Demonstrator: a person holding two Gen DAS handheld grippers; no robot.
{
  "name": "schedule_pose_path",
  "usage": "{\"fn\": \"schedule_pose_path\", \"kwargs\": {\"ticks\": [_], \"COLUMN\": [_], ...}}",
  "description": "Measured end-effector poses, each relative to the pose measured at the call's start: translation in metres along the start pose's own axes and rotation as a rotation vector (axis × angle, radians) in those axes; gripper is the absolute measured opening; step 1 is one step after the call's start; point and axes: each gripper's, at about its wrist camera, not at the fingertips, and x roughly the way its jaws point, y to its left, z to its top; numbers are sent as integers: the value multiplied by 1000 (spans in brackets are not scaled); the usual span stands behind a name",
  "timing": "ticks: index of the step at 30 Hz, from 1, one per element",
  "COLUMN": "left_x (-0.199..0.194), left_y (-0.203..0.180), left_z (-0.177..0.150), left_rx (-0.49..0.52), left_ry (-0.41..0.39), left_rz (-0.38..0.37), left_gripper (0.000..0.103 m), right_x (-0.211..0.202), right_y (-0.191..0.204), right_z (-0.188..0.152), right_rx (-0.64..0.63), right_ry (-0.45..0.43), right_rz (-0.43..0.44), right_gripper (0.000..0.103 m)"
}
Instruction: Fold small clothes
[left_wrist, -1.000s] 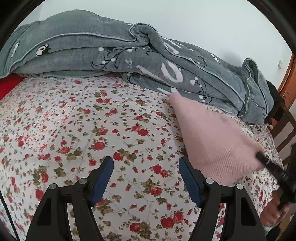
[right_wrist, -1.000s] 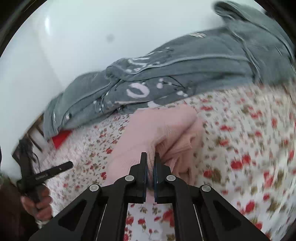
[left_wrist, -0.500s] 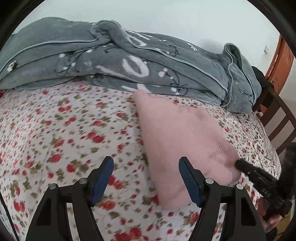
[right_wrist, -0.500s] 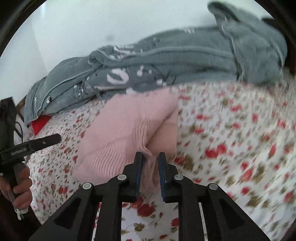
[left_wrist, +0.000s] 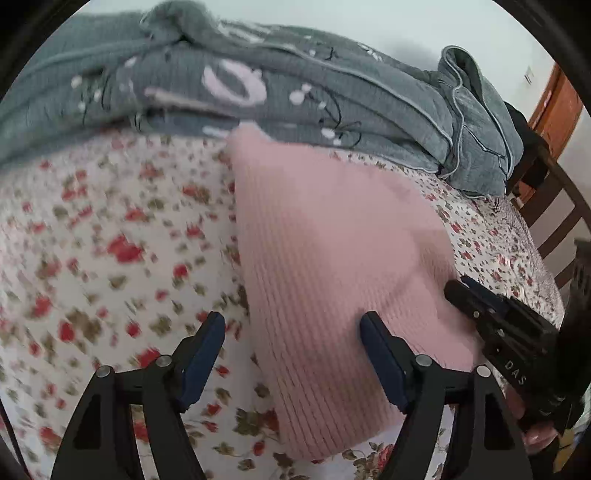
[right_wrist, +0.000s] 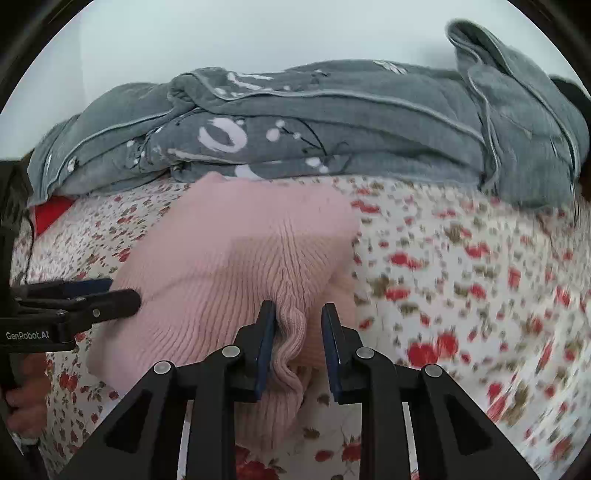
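A pink ribbed knit garment lies folded on the floral bedsheet; it also shows in the right wrist view. My left gripper is open, its jaws straddling the garment's near left edge just above it. My right gripper is open, its jaws apart around a bunched fold at the garment's near right corner, no longer pinching it. The right gripper shows in the left wrist view at the garment's right edge; the left gripper shows in the right wrist view at its left edge.
A rumpled grey blanket lies along the far side of the bed against the white wall. A red cloth peeks out under its left end. A dark wooden chair stands beyond the bed's right edge.
My right gripper has opened, letting go of the garment's fold it held shut a second ago. My left gripper has moved right, onto the garment's edge, staying open.
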Motion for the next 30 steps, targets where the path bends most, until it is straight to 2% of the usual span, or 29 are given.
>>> {"fn": "schedule_pose_path", "kwargs": {"ticks": [7, 11, 14, 17, 22, 26, 28, 30], "left_x": [1, -5, -6, -6, 1, 17, 31, 43], "left_y": [1, 8, 12, 17, 29, 35, 38, 42], "left_z": [-1, 3, 13, 29, 58, 66, 63, 58], "left_rx": [12, -4, -14, -31, -72, -70, -80, -93], "left_ry": [0, 4, 25, 25, 34, 65, 100, 116], "left_rz": [-7, -48, -56, -65, -92, -80, -109, -133], "left_gripper": [80, 80, 80, 76, 75, 68, 68, 68], "right_x": [1, 3, -1, -4, 6, 37, 50, 60], "right_y": [8, 0, -11, -22, -17, -21, -27, -36], "right_z": [-5, -2, 11, 30, 61, 68, 62, 53], "right_rx": [-50, -24, 9, 59, 11, 38, 68, 101], "right_ry": [-5, 19, 44, 50, 48, 139, 175, 182], "right_rz": [-53, -19, 35, 90, 38, 57, 87, 97], "right_gripper": [24, 35, 46, 48, 50, 50, 51, 66]}}
